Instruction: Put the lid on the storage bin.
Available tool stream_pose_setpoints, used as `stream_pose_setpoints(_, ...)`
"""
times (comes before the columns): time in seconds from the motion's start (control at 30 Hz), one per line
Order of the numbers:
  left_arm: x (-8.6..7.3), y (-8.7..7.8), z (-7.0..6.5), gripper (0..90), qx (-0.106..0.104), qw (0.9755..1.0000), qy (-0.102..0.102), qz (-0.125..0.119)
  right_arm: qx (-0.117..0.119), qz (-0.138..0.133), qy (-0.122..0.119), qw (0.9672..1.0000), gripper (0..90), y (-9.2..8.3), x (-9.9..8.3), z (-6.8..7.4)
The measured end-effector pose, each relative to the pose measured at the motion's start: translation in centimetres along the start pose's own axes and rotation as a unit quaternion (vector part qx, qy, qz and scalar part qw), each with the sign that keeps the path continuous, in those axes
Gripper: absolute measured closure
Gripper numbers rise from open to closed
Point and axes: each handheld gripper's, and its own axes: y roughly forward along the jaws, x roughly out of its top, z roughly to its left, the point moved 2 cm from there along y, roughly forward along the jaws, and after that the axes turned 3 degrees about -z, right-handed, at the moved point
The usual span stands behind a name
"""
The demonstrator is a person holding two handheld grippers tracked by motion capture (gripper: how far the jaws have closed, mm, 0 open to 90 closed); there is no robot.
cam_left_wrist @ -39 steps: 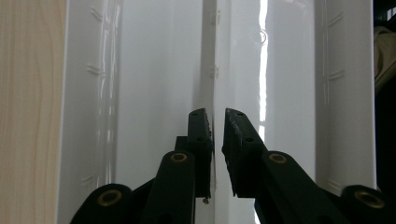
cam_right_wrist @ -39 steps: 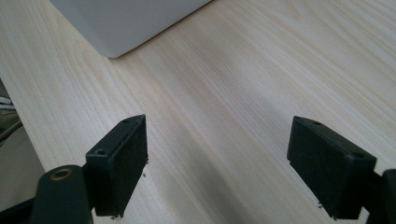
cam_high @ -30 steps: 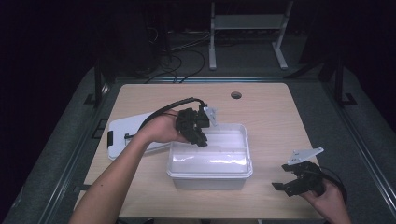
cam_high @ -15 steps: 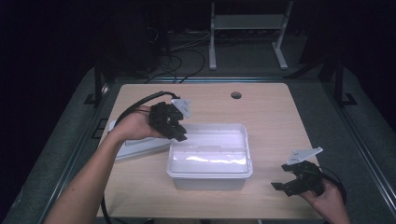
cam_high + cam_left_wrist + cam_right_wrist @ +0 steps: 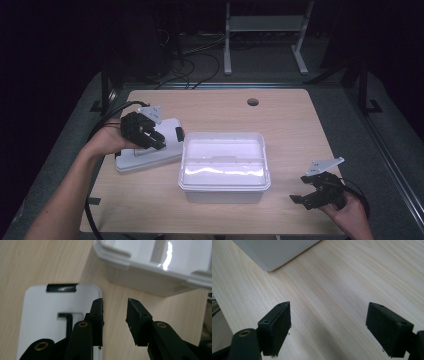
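Left hand-held gripper (image 5: 150, 137) hangs over the white lid (image 5: 131, 159) lying flat on the bench (image 5: 210, 107), just left of the open white bin (image 5: 224, 167); its jaws have just been opening, stand partly apart and hold nothing; you look to be reaching for the lid to fit on the bin; next, lower one jaw past the lid's near edge and pinch it; your right hand-held gripper (image 5: 311, 192) waits wide open and empty beside the bin.
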Motion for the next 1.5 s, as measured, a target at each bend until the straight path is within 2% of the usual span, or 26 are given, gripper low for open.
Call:
stream_pose_setpoints(0.1,-1.7,0.2,0.9,64.9,0.013,0.9998,-0.016,-0.001,0.000,0.001,0.000,1.0000,19.6,0.0,0.0,0.0)
stream_pose_setpoints(0.2,-2.9,0.7,1.6,63.4,0.015,0.9996,-0.026,0.000,0.000,0.003,-0.001,1.0000,19.6,0.2,0.1,0.0)
stream_pose_setpoints(0.27,-3.6,1.2,2.0,62.5,0.018,0.9993,-0.032,0.008,0.000,0.004,-0.003,1.0000,19.6,0.2,0.1,0.0)
stream_pose_setpoints(0.47,-5.5,2.5,3.6,60.2,0.024,0.9985,-0.048,0.008,0.001,0.006,-0.001,1.0000,19.6,0.4,0.1,-0.2)
stream_pose_setpoints(0.53,-5.8,3.0,4.0,59.6,0.028,0.9983,-0.048,0.017,0.001,0.007,-0.002,1.0000,19.6,0.5,0.1,-0.2)
stream_pose_setpoints(0.7,-6.2,4.1,5.2,58.3,0.026,0.9979,-0.056,0.021,0.001,0.009,0.000,1.0000,19.4,0.6,0.2,-0.3)
stream_pose_setpoints(0.73,-6.3,4.5,5.3,58.3,0.031,0.9975,-0.059,0.022,0.001,0.009,0.000,1.0000,19.4,0.6,0.2,-0.3)
stream_pose_setpoints(0.83,-6.5,5.0,5.6,58.3,0.029,0.9975,-0.055,0.033,-0.001,0.007,0.003,1.0000,19.4,0.5,0.2,-0.3)
stream_pose_setpoints(1.0,-7.0,5.6,6.3,57.8,0.035,0.9965,-0.065,0.040,-0.003,0.007,0.005,1.0000,19.4,0.4,0.2,-0.3)
stream_pose_setpoints(1.17,-7.4,6.2,6.6,56.8,0.034,0.9958,-0.067,0.052,-0.002,0.007,0.006,1.0000,19.4,0.4,0.1,-0.4)
stream_pose_setpoints(1.3,-7.9,6.8,6.7,57.0,0.042,0.9957,-0.067,0.047,-0.002,0.006,0.007,1.0000,19.5,0.4,0.1,-0.5)
stream_pose_setpoints(1.5,-8.4,7.6,6.7,64.5,0.045,0.9943,-0.066,0.070,-0.002,0.007,0.008,0.9999,19.4,0.4,0.1,-0.5)
